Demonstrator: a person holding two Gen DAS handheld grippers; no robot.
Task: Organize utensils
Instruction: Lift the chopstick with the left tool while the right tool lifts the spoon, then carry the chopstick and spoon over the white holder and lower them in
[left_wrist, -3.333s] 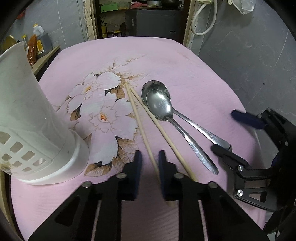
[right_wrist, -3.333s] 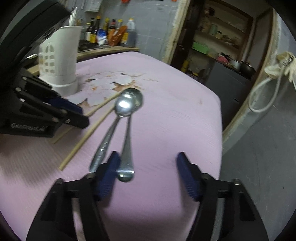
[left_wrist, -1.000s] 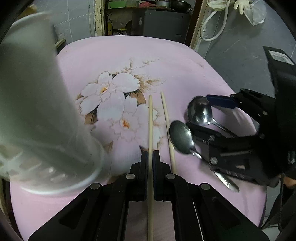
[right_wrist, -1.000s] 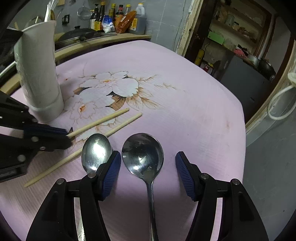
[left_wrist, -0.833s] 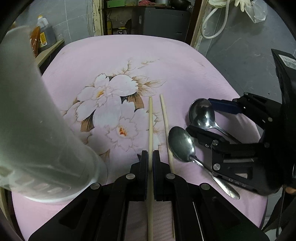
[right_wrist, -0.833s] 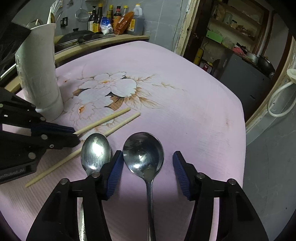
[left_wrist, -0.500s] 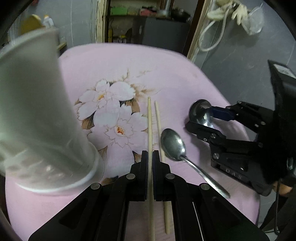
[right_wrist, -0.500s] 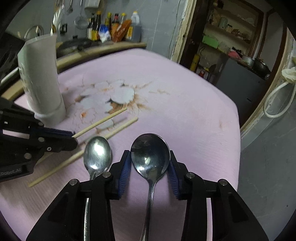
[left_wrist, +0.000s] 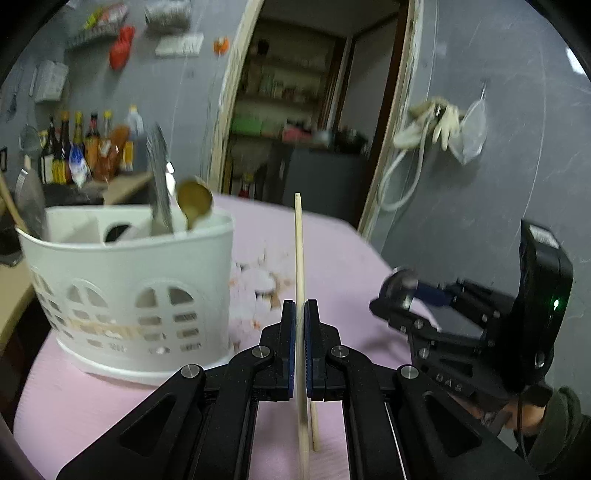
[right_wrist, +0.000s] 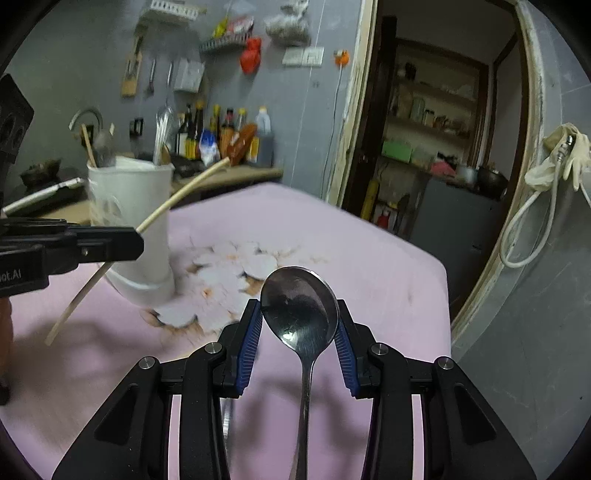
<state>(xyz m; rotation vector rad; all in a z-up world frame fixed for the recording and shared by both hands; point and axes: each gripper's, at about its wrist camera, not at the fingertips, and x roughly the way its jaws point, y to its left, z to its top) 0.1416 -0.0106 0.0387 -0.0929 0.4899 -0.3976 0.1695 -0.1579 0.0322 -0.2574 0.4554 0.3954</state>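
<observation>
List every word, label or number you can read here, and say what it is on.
"ot.AI": end of a cut-off brand mark on the left tool's black body, at the right wrist view's left edge.
"0 4 S", roughly: embossed marks on the right tool's body in the left wrist view; blurred, uncertain.
White sticker on top of that tool: too small to read.
Bottle labels on the counter: too blurred to read.

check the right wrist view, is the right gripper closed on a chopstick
No: the right gripper is clamped on the bowl of a metal spoon, while the chopstick sits in the left gripper.
</observation>
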